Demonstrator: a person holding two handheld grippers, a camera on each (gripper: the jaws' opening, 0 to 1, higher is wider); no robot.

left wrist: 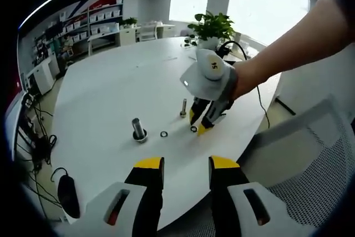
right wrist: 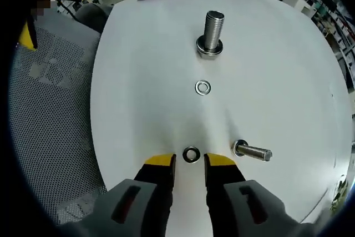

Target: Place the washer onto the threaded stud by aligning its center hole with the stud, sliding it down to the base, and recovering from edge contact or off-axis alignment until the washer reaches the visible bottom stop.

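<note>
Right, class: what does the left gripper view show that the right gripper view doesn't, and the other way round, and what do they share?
Left gripper view: a plant, shelves, and a hand holding the right gripper seen from outside, beyond the left gripper's open jaws.
Right gripper view: the near washer up close, lying between that gripper's open jaw tips.
Shared: the table, stud, second washer, bolt and mesh chair.

Light: bright daylight from the windows beyond the worktop, which blow out to white.
Glare: the worktop is washed pale in both views.
Shadows: soft and short under the threaded stud.
Distortion: strong fisheye bending at edges.
Focus: centre sharp, edges soft.
</note>
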